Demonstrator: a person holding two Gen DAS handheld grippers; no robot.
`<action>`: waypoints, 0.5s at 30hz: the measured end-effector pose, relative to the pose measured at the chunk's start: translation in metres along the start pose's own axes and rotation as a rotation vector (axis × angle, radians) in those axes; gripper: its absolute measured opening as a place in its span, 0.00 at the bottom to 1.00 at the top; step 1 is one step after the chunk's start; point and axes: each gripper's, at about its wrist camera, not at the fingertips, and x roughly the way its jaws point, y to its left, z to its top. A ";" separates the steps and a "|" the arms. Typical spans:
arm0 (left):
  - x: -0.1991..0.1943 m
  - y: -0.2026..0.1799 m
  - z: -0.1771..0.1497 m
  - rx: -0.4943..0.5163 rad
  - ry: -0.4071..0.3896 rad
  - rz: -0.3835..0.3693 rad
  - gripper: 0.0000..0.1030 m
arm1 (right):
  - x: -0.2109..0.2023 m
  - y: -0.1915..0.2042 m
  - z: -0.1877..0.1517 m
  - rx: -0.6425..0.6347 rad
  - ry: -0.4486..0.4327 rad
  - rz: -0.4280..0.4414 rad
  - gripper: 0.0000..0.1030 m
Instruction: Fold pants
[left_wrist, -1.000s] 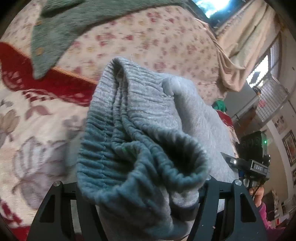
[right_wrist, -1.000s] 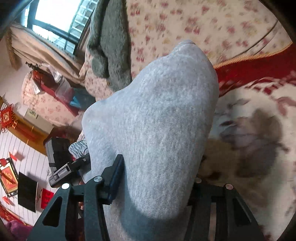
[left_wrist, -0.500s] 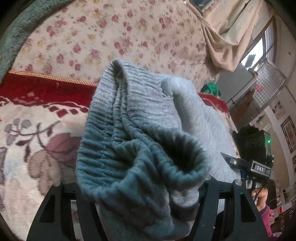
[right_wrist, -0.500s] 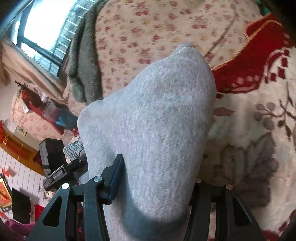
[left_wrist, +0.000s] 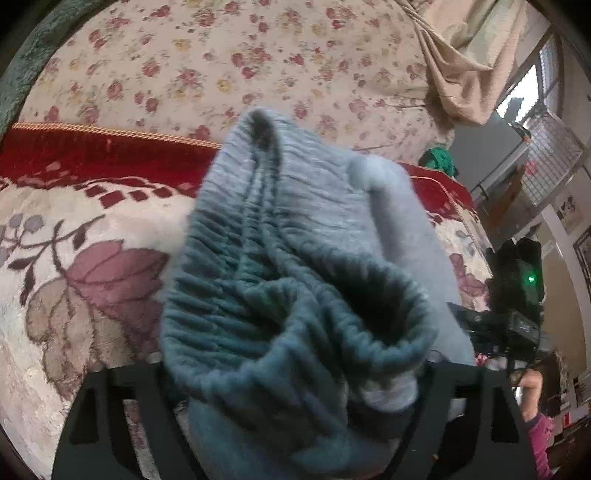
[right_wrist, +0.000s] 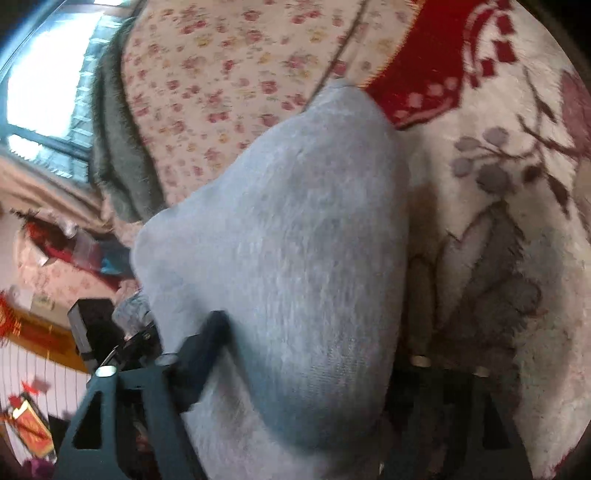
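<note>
One pair of grey pants (left_wrist: 314, 280), two grippers. Pants bunched between both tools: ribbed waistband fills the left gripper (left_wrist: 295, 373), plain fleece part sits in the right gripper (right_wrist: 306, 354). Both sets of jaws have just been opening w/ cloth between them; they look spread, pads largely covered, so can't tell if any pad touches the cloth. Surface under it: plush blanket (left_wrist: 74, 288), cream w/ leaf print and red border, on a bed; far side a floral quilt (left_wrist: 207, 62), plus a dark green fuzzy throw (right_wrist: 114, 147). Room: beige curtain (left_wrist: 465, 55), window (right_wrist: 40, 85). Rest of pants cut off at near edge; right view blurred.
</note>
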 end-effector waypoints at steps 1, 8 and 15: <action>-0.002 0.002 -0.001 0.008 -0.011 0.020 0.90 | -0.004 0.000 -0.001 -0.005 -0.012 -0.013 0.87; -0.018 0.016 -0.007 0.032 -0.033 0.063 0.96 | -0.043 0.023 -0.014 -0.083 -0.124 -0.164 0.87; -0.054 0.007 -0.016 0.088 -0.102 0.139 0.96 | -0.045 0.074 -0.044 -0.211 -0.201 -0.280 0.87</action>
